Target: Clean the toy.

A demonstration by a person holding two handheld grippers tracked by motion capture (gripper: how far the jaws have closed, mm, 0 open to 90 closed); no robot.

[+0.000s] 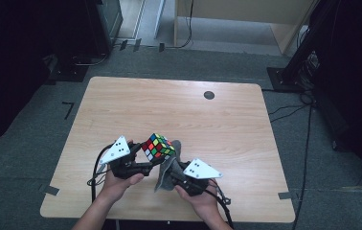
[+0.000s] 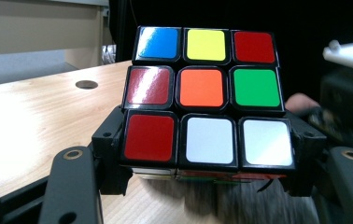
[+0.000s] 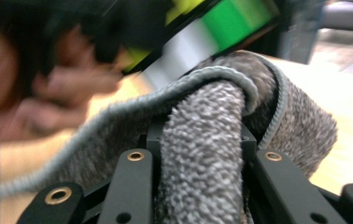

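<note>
Wooden counter (image 1: 179,100) on grey carpet, dark surroundings; cube (image 1: 158,146) is held clear above the counter's near half, the left tongs (image 1: 154,162) clamped on its lower layer, and the right tongs (image 1: 168,173), just right of the cube, are closed on a bunched grey cloth (image 1: 169,165) that touches the cube's underside. Step judged: wiping the cube; next move calls for rubbing the cloth across a face while the left grip holds firm. Right gripper view is blurred, contact patch hidden.
</note>
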